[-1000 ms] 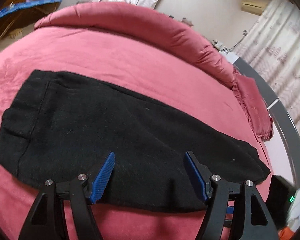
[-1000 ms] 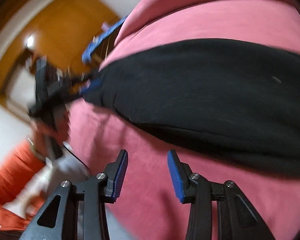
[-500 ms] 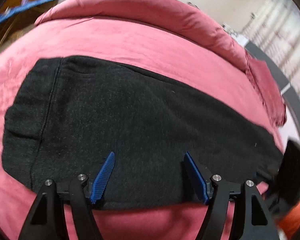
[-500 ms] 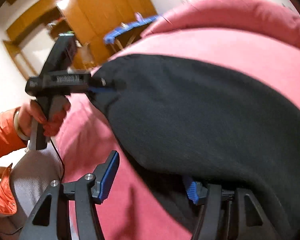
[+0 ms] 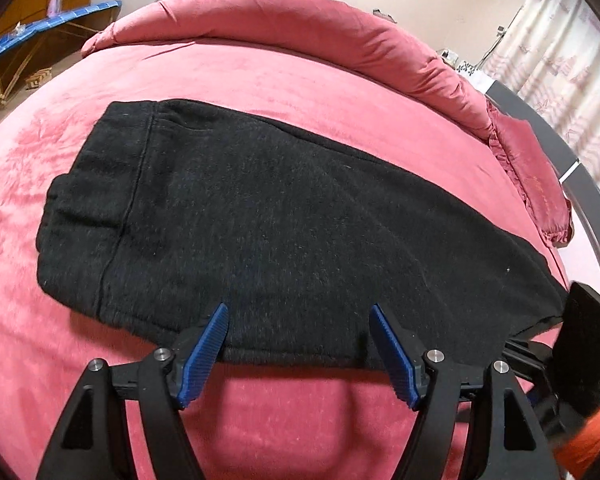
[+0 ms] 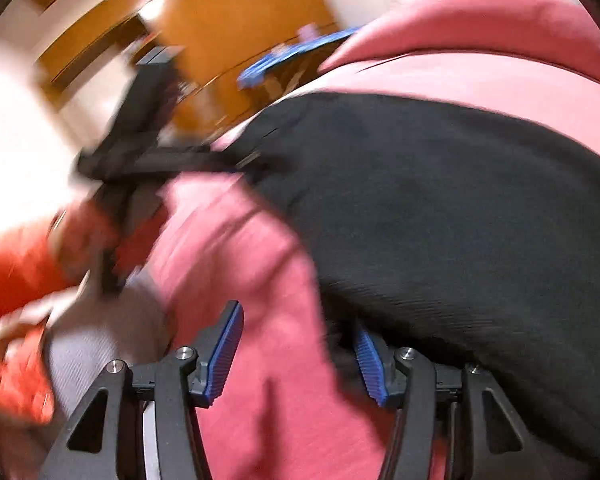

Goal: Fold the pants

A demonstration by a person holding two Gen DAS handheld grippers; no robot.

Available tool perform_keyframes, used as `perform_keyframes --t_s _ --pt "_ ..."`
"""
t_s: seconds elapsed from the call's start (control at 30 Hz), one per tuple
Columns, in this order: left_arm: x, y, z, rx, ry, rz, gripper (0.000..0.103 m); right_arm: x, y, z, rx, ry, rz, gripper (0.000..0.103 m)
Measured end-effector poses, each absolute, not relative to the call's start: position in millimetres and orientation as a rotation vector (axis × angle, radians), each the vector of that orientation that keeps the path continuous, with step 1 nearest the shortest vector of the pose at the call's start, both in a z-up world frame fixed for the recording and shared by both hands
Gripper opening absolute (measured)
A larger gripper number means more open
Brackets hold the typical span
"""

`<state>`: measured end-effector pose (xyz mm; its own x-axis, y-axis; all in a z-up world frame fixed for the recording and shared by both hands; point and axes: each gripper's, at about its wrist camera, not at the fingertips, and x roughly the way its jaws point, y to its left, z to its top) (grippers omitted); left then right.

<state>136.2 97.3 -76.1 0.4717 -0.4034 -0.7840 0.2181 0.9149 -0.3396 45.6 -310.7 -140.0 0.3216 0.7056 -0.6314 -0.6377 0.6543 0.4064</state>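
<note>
Black pants (image 5: 284, 216) lie flat and doubled lengthwise on the red bedcover (image 5: 260, 72), waistband to the left. My left gripper (image 5: 298, 312) is open, its blue pads (image 5: 204, 356) straddling the pants' near edge without pressing it. In the blurred right wrist view the right gripper (image 6: 296, 320) sits at the leg end of the pants (image 6: 460, 208). Its jaws are closing, with red cover between them and the black hem lying against the right pad (image 6: 370, 364). The right gripper's black housing (image 5: 584, 340) shows at the leg end.
A rolled red quilt (image 5: 300, 20) runs along the far side of the bed, and a dark bed frame (image 5: 580, 184) curves at the right. A hand in an orange sleeve (image 6: 16, 272) holds the left gripper's body (image 6: 140, 140). A blue ironing board (image 5: 40, 28) stands beyond the bed.
The left gripper has come down closer to the pants' near edge. The right gripper has rolled and moved in to the leg hem, and its jaws stand wider than a second ago.
</note>
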Motion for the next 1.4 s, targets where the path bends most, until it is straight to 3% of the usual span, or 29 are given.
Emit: perform_keyframes --t_s 0.03,0.1,0.13,0.2,0.33,0.47,0.73,0.83,0.93,1.17,1.33,1.4 --pt "134 98 -76 -0.209 1.006 -0.381 0.074 53 -311 -141 0.118 0.876 0.861 0.055" --pt "131 98 -77 -0.211 1.006 -0.369 0.074 62 -307 -146 0.158 0.902 0.834 0.042" --pt "129 98 -77 -0.207 1.009 -0.367 0.074 66 -302 -148 0.167 0.910 0.826 0.027" --pt "124 97 -75 -0.196 1.008 -0.371 0.074 63 -290 -150 0.176 0.901 0.795 0.020" --pt "122 77 -72 -0.141 0.986 -0.371 0.074 29 -282 -136 0.115 0.806 0.774 0.021" --pt "119 51 -74 -0.077 1.004 -0.407 0.074 32 -270 -168 0.022 0.911 0.721 0.021" --pt "96 -20 -105 0.334 0.956 -0.465 0.078 35 -296 -162 0.227 0.950 0.682 0.032" --pt "92 -17 -105 0.314 0.941 -0.459 0.078 28 -321 -158 0.312 0.986 0.659 0.034" --pt "90 -13 -96 0.258 0.969 -0.465 0.077 18 -374 -146 0.452 0.969 0.601 0.034" --pt "93 -53 -63 0.188 0.849 -0.550 0.079 -8 -555 -107 0.663 0.824 0.338 0.035" --pt "106 -94 -98 0.267 0.972 -0.527 0.079 1 -696 -81 0.641 0.732 0.017 0.037" --pt "97 -98 -107 0.293 0.944 -0.502 0.079 23 -749 -74 0.604 0.729 -0.111 0.037"
